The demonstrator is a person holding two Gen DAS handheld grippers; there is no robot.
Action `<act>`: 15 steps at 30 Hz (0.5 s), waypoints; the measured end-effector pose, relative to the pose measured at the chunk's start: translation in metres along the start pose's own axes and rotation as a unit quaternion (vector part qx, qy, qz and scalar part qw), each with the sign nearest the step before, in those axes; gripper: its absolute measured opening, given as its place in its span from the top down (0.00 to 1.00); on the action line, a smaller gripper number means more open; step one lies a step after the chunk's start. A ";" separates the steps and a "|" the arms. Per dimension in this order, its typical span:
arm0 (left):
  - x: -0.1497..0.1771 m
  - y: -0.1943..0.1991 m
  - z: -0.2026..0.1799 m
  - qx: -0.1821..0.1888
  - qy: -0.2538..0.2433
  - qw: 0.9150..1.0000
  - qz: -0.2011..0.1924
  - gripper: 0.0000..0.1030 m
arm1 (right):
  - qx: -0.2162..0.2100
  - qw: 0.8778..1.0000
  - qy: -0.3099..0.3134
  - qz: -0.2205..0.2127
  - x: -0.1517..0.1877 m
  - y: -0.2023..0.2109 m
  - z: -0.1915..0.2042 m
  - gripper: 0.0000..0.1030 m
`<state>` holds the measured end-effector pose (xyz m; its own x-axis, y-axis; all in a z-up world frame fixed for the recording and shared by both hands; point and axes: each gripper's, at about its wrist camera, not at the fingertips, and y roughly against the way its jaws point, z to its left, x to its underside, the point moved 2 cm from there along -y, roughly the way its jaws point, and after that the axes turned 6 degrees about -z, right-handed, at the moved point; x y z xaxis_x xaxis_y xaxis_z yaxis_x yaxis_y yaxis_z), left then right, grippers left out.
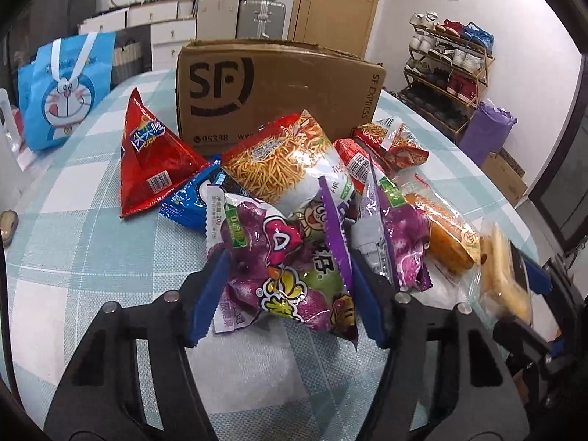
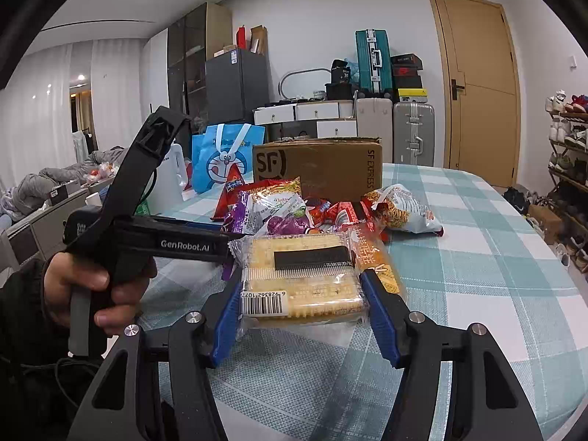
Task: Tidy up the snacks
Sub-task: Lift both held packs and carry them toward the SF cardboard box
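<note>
The left gripper (image 1: 286,286) points down at a slant, its blue pads (image 1: 207,294) pressed against both sides of a purple snack bag (image 1: 290,268). The right gripper (image 2: 303,294) points nearly level, its blue pads (image 2: 382,316) clamped on the two ends of a cracker pack (image 2: 305,279). A bare hand (image 2: 99,283) in a dark sleeve (image 2: 22,316) grips the left gripper's handle.

A home; shoe rack (image 1: 446,73), suitcases (image 2: 411,132).
</note>
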<state>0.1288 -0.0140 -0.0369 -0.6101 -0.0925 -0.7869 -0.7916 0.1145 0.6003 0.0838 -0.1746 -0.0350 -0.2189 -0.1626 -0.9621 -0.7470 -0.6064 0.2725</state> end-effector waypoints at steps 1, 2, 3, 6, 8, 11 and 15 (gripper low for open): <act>0.001 0.000 -0.002 0.000 -0.005 1.000 -0.003 0.42 | 0.000 1.000 0.000 -0.001 0.000 0.001 0.000 0.39; 0.001 0.001 -0.005 -0.001 -0.010 1.000 -0.006 0.44 | 0.000 1.000 0.000 -0.002 0.000 0.001 0.000 0.39; 0.002 0.001 -0.007 -0.002 -0.014 1.000 -0.008 0.45 | 0.001 1.000 0.000 -0.003 0.000 0.000 -0.001 0.39; 0.007 0.006 -0.015 -0.012 -0.037 0.999 -0.017 0.46 | 0.001 1.000 0.000 -0.006 -0.001 0.001 -0.002 0.39; 0.010 0.012 -0.021 -0.021 -0.052 0.998 -0.027 0.46 | 0.002 1.000 0.001 -0.007 -0.001 0.001 -0.002 0.39; 0.012 0.019 -0.028 -0.024 -0.067 0.997 -0.039 0.46 | 0.003 1.000 0.003 -0.010 -0.001 0.004 -0.001 0.39; 0.014 0.034 -0.030 -0.024 -0.076 0.995 -0.051 0.46 | 0.005 1.000 0.005 -0.015 -0.002 0.006 -0.001 0.39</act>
<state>0.0921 -0.0414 -0.0231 -0.5171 0.0504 -0.8544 -0.8521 0.0643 0.5195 0.0805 -0.1785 -0.0320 -0.1904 -0.1515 -0.9700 -0.7596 -0.6032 0.2433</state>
